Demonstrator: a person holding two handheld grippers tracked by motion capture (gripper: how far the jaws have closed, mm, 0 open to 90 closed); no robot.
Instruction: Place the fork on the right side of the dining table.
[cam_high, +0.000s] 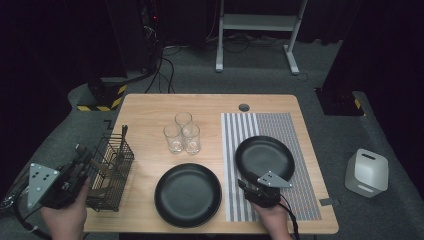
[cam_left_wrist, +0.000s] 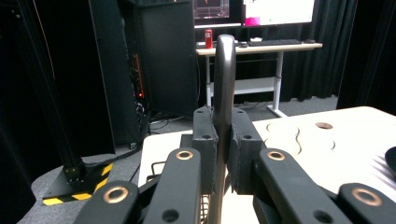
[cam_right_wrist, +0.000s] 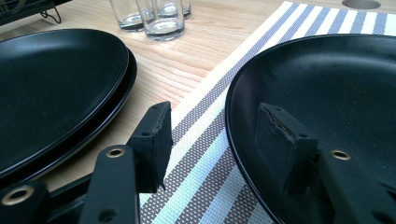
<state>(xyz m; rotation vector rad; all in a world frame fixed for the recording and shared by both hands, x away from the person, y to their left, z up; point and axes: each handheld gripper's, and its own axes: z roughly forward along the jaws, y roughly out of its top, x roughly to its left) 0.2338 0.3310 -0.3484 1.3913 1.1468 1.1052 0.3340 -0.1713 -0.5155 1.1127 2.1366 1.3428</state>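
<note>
My left gripper (cam_high: 80, 159) is off the table's left edge, beside a black wire basket (cam_high: 111, 172). In the left gripper view its jaws (cam_left_wrist: 223, 140) are shut on a dark, slim utensil handle (cam_left_wrist: 224, 70) that stands upright between them. My right gripper (cam_high: 245, 184) rests low on the striped placemat (cam_high: 300, 130) at the near rim of a black plate (cam_high: 265, 155). Its jaws (cam_right_wrist: 212, 135) are open. One pad is over the placemat (cam_right_wrist: 219, 116), the other over the plate (cam_right_wrist: 336, 84), with the rim between them and untouched.
A second black plate (cam_high: 187, 195) lies left of the placemat, and in the right gripper view it (cam_right_wrist: 51, 79) looks like two stacked. Three clear glasses (cam_high: 182, 132) stand mid-table. More utensils stick up from the basket. A white box (cam_high: 366, 172) sits on the floor at the right.
</note>
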